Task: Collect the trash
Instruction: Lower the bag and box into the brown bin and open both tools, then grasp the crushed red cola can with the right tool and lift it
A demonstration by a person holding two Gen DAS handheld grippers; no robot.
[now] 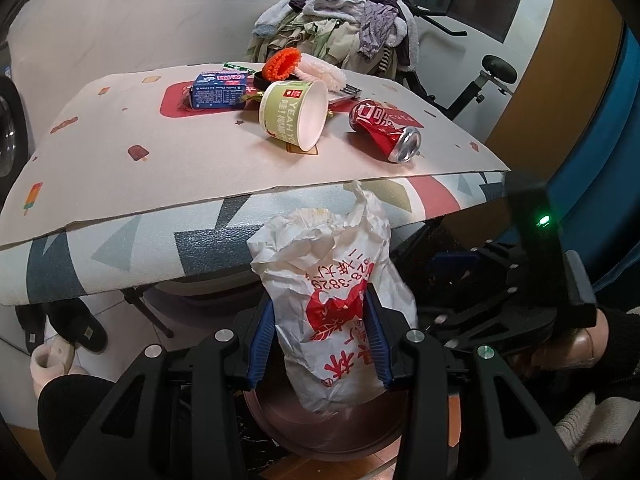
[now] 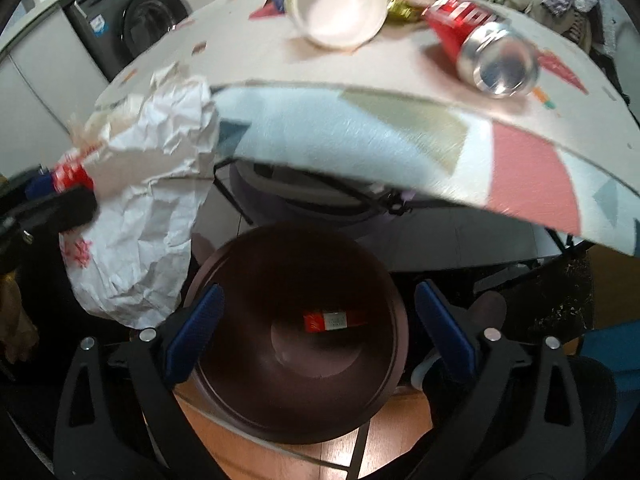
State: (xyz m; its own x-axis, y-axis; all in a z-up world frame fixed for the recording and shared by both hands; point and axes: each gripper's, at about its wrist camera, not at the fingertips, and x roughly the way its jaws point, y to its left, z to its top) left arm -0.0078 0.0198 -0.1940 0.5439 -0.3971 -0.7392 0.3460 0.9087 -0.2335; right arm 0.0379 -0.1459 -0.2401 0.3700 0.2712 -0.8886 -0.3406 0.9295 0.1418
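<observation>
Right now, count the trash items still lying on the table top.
4 clearly: blue carton at the back left, green paper cup tipped over mid-table, crushed red can to its right, gold wrapper behind the cup. The brush pile may hide more.

Left gripper (image 1: 320, 340): black linkage arms in the lower half of the left wrist view, blue-padded fingers (image 1: 260, 344) pressed against both sides of a crumpled white paper bag with red print (image 1: 328, 280), which stands up between them at frame centre. In the right wrist view this gripper shows at the left edge, blurred.

Right gripper (image 2: 320, 336): black arms at the bottom of the right wrist view, blue-padded fingers (image 2: 196, 332) spread wide with nothing between them, angled steeply downward.

A hand (image 1: 576, 344) in a dark sleeve holds the right gripper's body at the right edge of the left wrist view.
</observation>
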